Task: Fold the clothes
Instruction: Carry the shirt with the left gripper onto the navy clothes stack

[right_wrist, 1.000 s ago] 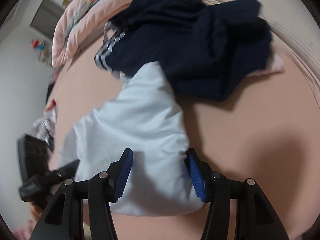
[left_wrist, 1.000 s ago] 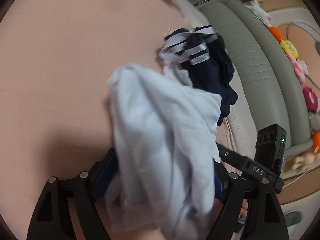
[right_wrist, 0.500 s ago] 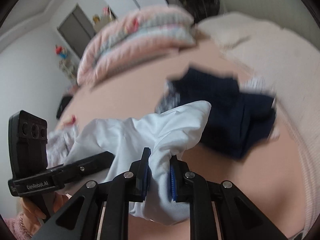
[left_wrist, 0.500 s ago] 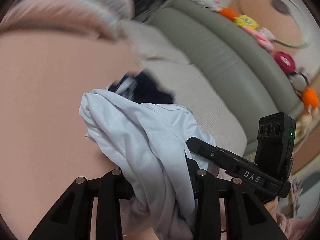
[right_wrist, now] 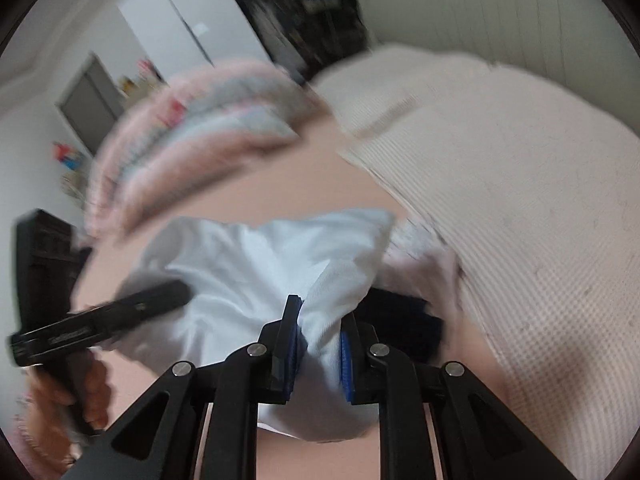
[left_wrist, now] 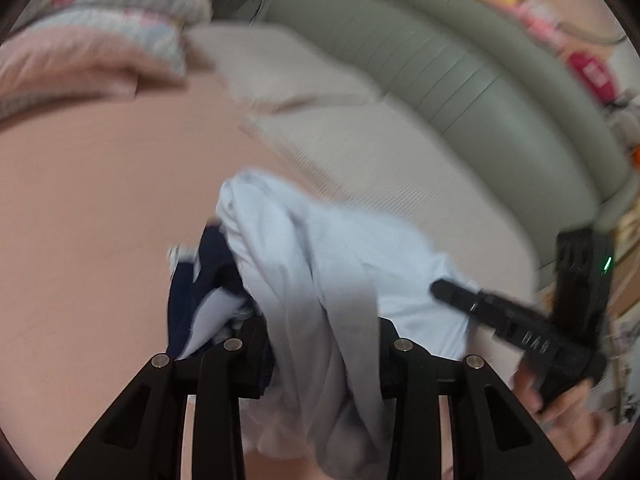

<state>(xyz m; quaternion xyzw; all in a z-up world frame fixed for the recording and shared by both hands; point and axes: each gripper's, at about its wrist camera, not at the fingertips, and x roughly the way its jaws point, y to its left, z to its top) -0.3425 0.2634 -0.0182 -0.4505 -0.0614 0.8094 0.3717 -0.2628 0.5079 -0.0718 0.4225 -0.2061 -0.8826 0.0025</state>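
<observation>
The white garment (right_wrist: 256, 272) is bunched and held up over the pink sheet (left_wrist: 80, 208), strung between both grippers. The right gripper (right_wrist: 318, 350) has its blue pads pressed in on a fold of the white garment, which runs straight through the gap between the jaws and bulges out below them. In the left view, the white garment drapes down between the fingers of the left gripper (left_wrist: 324, 354) and hides the pads; the jaws stand close against the cloth and appear to clamp it. A navy garment (left_wrist: 200, 280) lies on the pink sheet just behind and under the white garment. A cream cover (right_wrist: 520, 184) lies past the navy garment, and a pink quilt (right_wrist: 192, 140) sits further back on the sheet.
</observation>
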